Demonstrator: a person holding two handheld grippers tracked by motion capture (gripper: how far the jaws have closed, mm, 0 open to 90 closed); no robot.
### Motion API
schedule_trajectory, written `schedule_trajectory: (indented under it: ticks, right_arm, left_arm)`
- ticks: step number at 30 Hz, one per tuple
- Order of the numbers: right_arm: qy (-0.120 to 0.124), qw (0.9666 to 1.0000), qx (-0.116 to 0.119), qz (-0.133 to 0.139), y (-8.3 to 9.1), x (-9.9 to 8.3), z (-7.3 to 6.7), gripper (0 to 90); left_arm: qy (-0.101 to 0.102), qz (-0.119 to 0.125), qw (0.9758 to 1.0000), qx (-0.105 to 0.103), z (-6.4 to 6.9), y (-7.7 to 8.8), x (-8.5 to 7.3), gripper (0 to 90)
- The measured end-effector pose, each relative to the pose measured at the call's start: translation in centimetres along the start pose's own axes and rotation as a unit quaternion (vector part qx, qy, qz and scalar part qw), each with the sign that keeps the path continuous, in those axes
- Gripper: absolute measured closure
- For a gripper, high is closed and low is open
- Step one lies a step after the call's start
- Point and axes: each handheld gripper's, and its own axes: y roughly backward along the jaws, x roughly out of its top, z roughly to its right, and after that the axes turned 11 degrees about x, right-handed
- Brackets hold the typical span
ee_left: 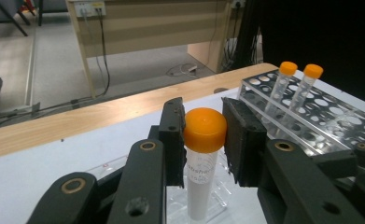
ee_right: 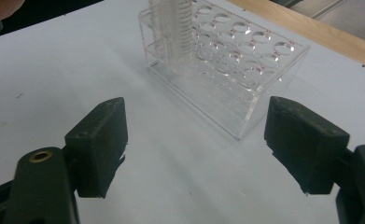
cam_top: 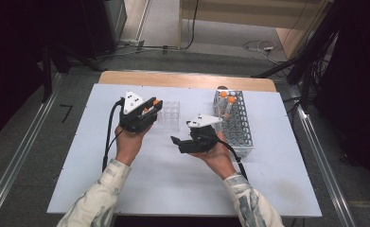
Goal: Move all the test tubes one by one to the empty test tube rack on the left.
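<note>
Orange-capped tube (ee_left: 203,154) clamped at the cap between left gripper (ee_left: 203,135) fingers, lower end in clear rack (ee_right: 227,70) on counter (cam_top: 173,179) (apparently mid-transfer); two tubes (ee_left: 294,88) in metal rack (ee_left: 311,116); right gripper (ee_right: 196,140) fingers wide, empty.

White table sheet (cam_top: 173,179); wooden table edge (cam_top: 182,79); floor cables (cam_top: 260,46); beige desk (ee_left: 157,23)
</note>
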Motion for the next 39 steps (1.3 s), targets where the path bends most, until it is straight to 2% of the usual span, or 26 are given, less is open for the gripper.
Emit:
schedule_trajectory:
  ticks: [5,20,27,31,39]
  right_arm:
    - [0.001,1.0000,0.000,-0.003,0.0,-0.2,0.0,20.0]
    - [0.002,1.0000,0.002,-0.001,0.2,-0.3,0.0,20.1]
    - [0.002,1.0000,0.003,0.001,0.3,-0.3,0.0,20.2]
    - [0.000,1.0000,0.003,0.001,0.4,-0.4,0.0,20.3]
    - [-0.003,1.0000,0.004,0.001,0.4,-0.6,0.0,20.3]
  left_arm:
    - [0.005,0.005,0.9999,0.009,-0.5,-0.3,0.3,70.2]
    - [0.000,0.005,0.9995,0.031,-1.4,-1.2,0.7,70.2]
    - [0.001,-0.003,0.9994,0.036,-1.7,-1.9,0.3,70.2]
    - [-0.006,-0.010,0.9993,0.037,-1.4,-2.2,0.0,70.2]
    - [-0.004,-0.027,0.9989,0.038,-1.4,-2.9,-1.4,70.1]
